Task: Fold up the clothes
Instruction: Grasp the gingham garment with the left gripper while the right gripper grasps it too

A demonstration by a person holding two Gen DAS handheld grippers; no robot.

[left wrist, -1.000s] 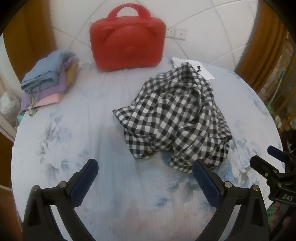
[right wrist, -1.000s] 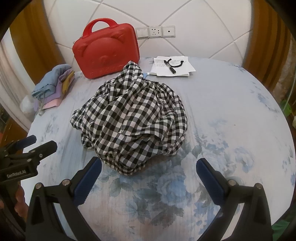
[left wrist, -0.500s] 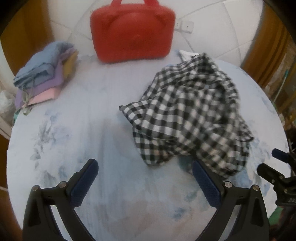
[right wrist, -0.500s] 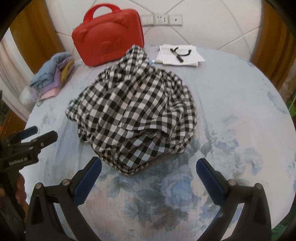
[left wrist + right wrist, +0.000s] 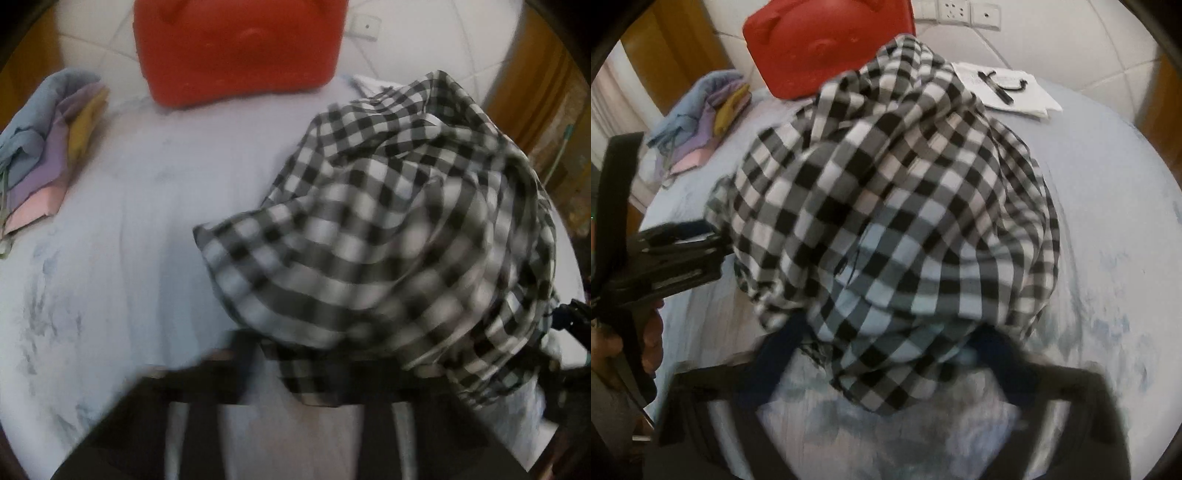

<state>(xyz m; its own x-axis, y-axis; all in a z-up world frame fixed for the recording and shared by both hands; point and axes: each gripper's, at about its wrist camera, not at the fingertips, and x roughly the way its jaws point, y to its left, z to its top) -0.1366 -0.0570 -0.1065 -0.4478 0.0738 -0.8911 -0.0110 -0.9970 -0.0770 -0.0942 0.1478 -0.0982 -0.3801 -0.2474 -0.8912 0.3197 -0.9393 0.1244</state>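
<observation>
At the far left of the worktop lies a small stack of folded cloths in blue, lilac, yellow and pink, and behind the middle stands a red case against the tiled wall. The task's thing, a black-and-white checked garment, sits in a rumpled heap on the flower-printed cover, right of centre in the left wrist view and filling the middle of the right wrist view. It looks light, thin and quite limp: it drapes in soft folds, so I judge it will sag and slide rather than hold any shape, and a pinch on a single layer at a hem or corner should serve better than a bite into the bunched middle. The left hand-held gripper is badly blurred at the near edge of the cloth, which overlaps its fingers; whether it is released or clenched I cannot tell. The right hand-held gripper has its blue-padded fingers spread wide on either side of the heap's near lip, with the fabric lying over the gap, not yet nipped as far as I can see. Further right, beyond the heap, some white papers with a black object on them lie near the wall.
</observation>
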